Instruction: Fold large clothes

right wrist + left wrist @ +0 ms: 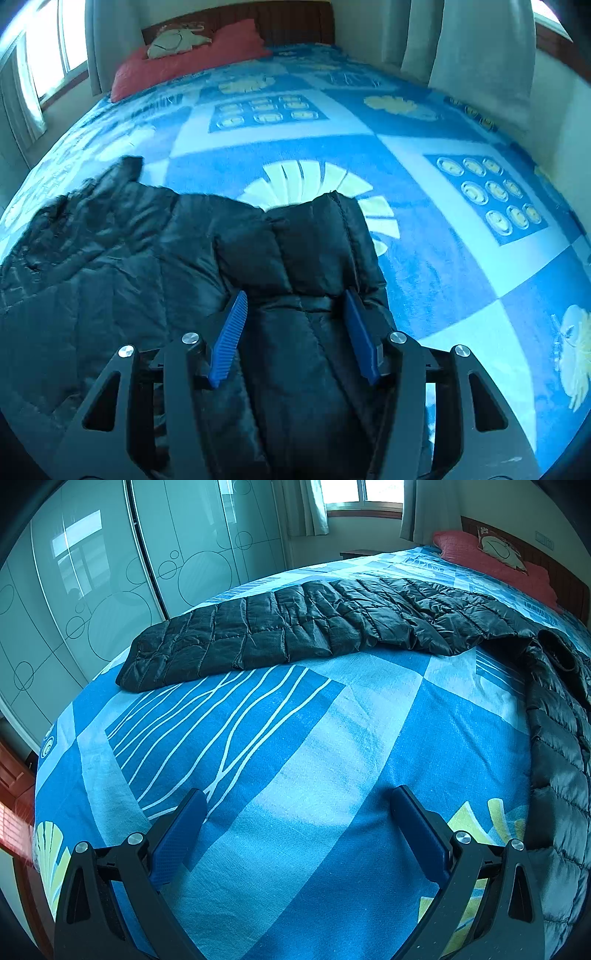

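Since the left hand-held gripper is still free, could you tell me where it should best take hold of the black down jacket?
Grip the jacket at its near bottom corner, coming in low from the front; that edge lies flat, thin and unobstructed.
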{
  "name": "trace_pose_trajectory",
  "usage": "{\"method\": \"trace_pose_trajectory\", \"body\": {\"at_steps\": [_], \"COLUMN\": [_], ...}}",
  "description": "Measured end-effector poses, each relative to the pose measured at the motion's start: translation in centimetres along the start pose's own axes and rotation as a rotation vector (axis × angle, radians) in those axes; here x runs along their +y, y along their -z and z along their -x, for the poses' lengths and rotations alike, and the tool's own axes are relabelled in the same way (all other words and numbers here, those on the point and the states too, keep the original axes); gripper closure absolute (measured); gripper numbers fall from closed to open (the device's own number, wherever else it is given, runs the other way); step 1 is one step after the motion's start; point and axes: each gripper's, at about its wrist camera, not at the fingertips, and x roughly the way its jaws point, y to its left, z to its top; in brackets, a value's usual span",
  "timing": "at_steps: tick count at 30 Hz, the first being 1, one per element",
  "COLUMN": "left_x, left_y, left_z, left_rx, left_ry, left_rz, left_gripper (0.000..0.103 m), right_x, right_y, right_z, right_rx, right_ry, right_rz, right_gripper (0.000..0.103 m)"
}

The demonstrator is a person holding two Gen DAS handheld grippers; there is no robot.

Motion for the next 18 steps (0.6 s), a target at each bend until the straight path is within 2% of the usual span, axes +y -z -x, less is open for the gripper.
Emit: {"method": "trace_pose_trajectory", "body": {"at_steps": [2,7,8,15,18], "left_x": [0.0,0.0,0.0,0.1,0.0], "left_y": [0.0,0.0,0.0,0.0,0.0], "left_z": [0.0,0.0,0.0,-0.1,0.0], "left_rx": [-0.001,-0.001,-0.001,-0.001,-0.001], "left_ry": [-0.002,-0.003,-0.003,-0.002,-0.003], "left_rz": [-0.001,-0.002,-0.002,-0.002,-0.002], "left_gripper": [0.004,0.004,0.004,0.004,0.004], "right_x": [0.3,3.5,4.1,5.4,6.1], "right_y": [1.5,5.5,6.3,9.1,10.0], "right_z": [3.1,8.2,8.6,6.1,5.3], "right_rx": [-0.048,-0.093,-0.095,-0.003,-0.006], "right_ry": [-0.053,-0.159,-0.162,-0.118,-0.099], "right_rz": [-0.013,0.056,0.062,0.064,0.095], "right_gripper": [0.049,0.032,0.032,0.031,0.024]}}
